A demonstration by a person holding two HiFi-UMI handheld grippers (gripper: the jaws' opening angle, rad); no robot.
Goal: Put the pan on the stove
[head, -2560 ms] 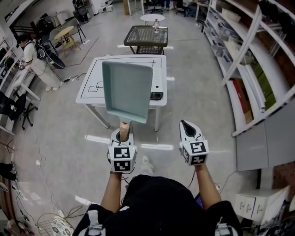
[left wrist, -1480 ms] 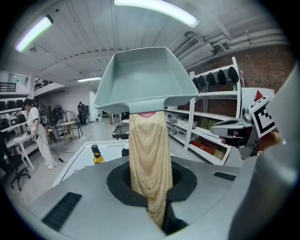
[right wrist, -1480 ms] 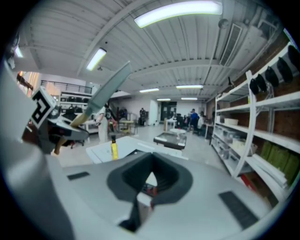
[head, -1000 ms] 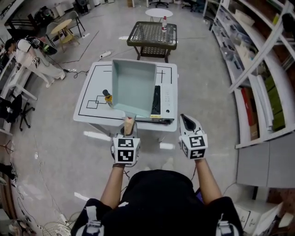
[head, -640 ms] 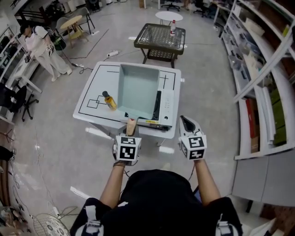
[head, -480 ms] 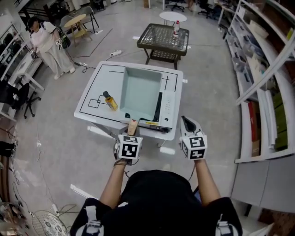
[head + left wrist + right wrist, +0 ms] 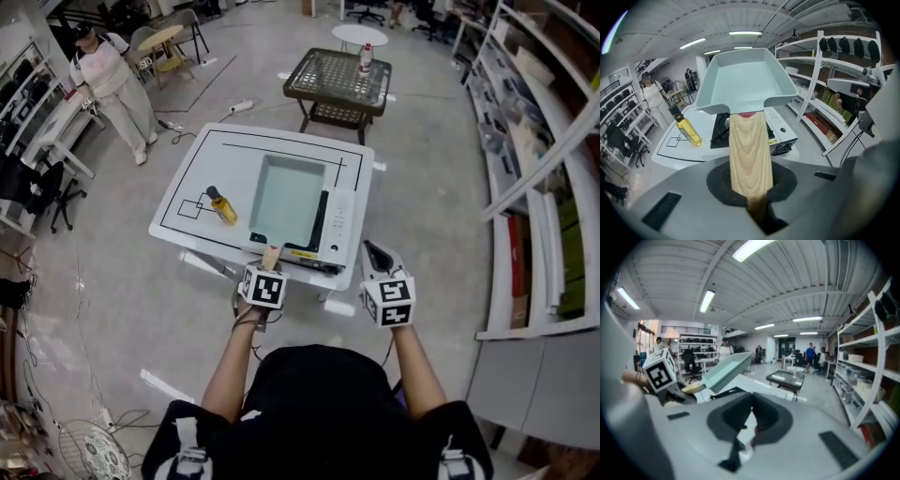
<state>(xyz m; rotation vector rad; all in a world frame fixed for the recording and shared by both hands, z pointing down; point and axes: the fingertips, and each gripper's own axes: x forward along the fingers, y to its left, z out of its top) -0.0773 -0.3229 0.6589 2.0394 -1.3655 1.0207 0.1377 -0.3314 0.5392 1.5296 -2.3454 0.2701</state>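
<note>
- The left gripper (image 7: 269,270) has its jaws narrowly set and clamped on the wooden handle (image 7: 750,154) of a pale teal rectangular pan (image 7: 286,197). The end of the handle sinks out of sight between the jaws.
- The pan reaches straight ahead of the left gripper, over the stove (image 7: 338,218). It is tilted, with its far end higher than the handle end.
- The pan covers most of the stove. Only a black strip of cooktop and the white control panel show on the side towards the right gripper. Whether the pan's near edge touches the cooktop cannot be told.
- The right gripper (image 7: 372,251) has its jaws closed together with nothing between them. It is held beside the left gripper, short of the white table's (image 7: 187,178) near edge.
- An oil bottle (image 7: 222,204) stands on the table ahead of the left gripper, on the side away from the right one. It is apart from the pan.
- Beyond the white table stands a dark mesh-top table (image 7: 337,80). The label on the bottle upon it is too small to read.
- Shelving (image 7: 548,187) outward of the right gripper is cut off by the frame edge.
</note>
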